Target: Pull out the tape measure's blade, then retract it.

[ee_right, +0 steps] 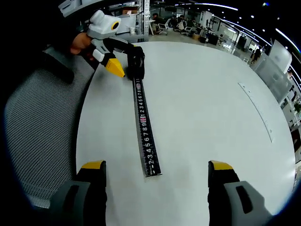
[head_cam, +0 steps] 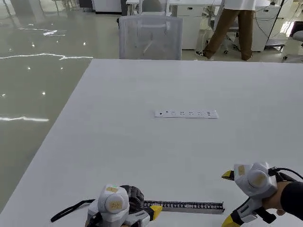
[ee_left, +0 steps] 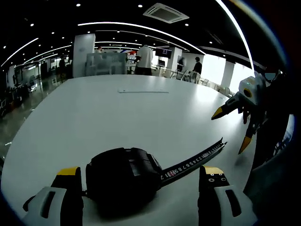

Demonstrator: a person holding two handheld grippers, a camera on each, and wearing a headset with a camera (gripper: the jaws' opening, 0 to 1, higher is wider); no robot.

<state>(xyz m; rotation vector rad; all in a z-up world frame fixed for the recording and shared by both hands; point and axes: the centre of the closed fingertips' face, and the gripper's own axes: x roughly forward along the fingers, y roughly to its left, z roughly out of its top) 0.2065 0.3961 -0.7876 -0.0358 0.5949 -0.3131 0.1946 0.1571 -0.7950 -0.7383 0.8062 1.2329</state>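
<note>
The table [head_cam: 189, 85] takes up most of my head view. The tape sits at its near edge. Its blade [ee_right: 145, 132] lies flat on the top, run out from the case [head_cam: 135, 196] toward my right side, numbers up. From that I judge the pull-out half done. The retraction is left, and nothing here shows it begun.

My left gripper [ee_left: 141, 171] is low over the case with its jaws spread to either side. One jaw is close beside the case, the other stands apart from it, and the blade passes out between them. I read that as straddling, not clamping.

My right gripper [ee_right: 157, 165] hangs above the table and points back along the blade. Its jaws are wide apart and hold nothing. The blade's free end lies just ahead of them, between the two tips, touching neither.

A black strap [head_cam: 71, 211] trails off the case toward the left. A power strip [head_cam: 186, 114] lies mid-table, well apart from the work.
</note>
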